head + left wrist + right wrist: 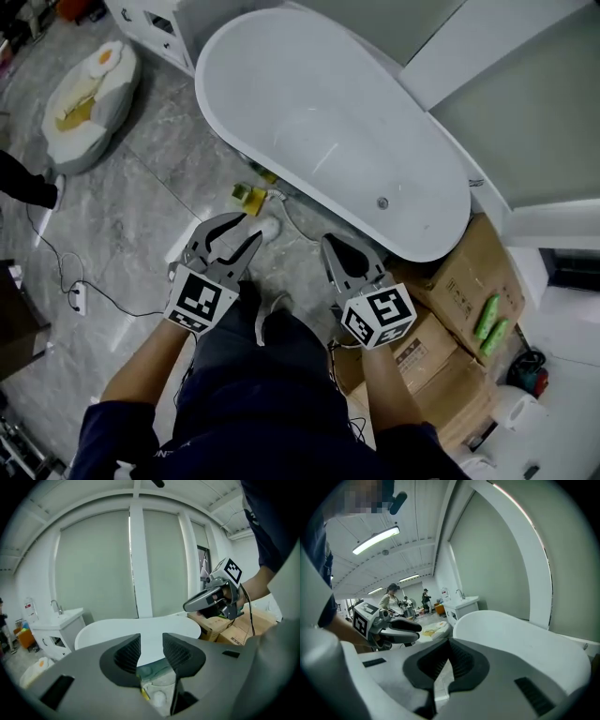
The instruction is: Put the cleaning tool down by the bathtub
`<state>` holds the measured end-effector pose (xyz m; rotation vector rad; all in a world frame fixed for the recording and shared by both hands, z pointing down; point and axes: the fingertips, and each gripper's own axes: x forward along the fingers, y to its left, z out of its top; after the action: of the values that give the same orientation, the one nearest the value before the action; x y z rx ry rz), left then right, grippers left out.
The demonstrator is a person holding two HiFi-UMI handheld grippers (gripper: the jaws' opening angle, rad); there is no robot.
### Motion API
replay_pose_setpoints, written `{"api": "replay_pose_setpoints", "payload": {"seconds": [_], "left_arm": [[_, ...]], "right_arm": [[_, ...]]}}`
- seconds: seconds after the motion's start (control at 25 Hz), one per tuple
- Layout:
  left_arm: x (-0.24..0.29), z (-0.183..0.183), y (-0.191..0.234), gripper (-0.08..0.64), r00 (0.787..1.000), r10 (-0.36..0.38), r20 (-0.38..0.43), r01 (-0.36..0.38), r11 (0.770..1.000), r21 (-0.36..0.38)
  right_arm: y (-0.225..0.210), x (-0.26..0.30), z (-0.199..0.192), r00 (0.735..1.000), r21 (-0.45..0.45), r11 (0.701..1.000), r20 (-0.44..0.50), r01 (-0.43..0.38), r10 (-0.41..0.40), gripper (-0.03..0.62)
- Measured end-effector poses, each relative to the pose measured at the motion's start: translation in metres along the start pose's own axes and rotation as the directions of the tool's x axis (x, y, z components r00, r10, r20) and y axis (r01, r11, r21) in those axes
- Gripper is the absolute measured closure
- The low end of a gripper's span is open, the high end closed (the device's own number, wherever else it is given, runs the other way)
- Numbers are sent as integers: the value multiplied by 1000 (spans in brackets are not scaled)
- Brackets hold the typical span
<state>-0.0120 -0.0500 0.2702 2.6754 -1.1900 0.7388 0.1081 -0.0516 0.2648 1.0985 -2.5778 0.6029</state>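
Where the glossy white oval bathtub [328, 122] curves above the grey marbled floor [159, 169], the cleaning tool [249, 197] lies just beside its near wall. The tool is small, yellow-green and too blurred to show detail. Its long axis seems to run left to right along the tub. The left gripper [246, 228] has its ribbed jaws apart and empty. The right gripper [330, 246] has its jaws together on nothing.

One bathtub [309, 112], two claws [246, 227] [330, 242], three cardboard boxes [469, 267] [424, 336] [455, 380], one egg-shaped cushion [89, 98], one cleaning tool [249, 197].
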Motion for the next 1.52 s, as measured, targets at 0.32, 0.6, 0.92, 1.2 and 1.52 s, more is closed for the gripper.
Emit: {"api": "replay_pose_setpoints", "payload": {"seconds": [0.32,0.6,0.92,1.2,1.52], "left_arm": [[-35,91,-33,397,989,-15,148,6,998,61],[-48,138,-73,397,975,-46,217,27,996,90],[-60,166,-106,402,966,-42,255,26,997,67],[-71,171,-113,410,962,-74,263,53,995,88],[-79,174,-99,417,949,-135,284,104,987,124]], "right_arm": [[6,-56,48,996,-40,999,84,23,-20,588],[4,-106,63,988,-51,997,147,53,-45,588],[-4,-156,62,979,-18,996,188,83,-78,588],[-1,-181,64,966,10,989,216,145,-144,588],[18,-176,71,951,22,979,238,200,-200,588]]}}
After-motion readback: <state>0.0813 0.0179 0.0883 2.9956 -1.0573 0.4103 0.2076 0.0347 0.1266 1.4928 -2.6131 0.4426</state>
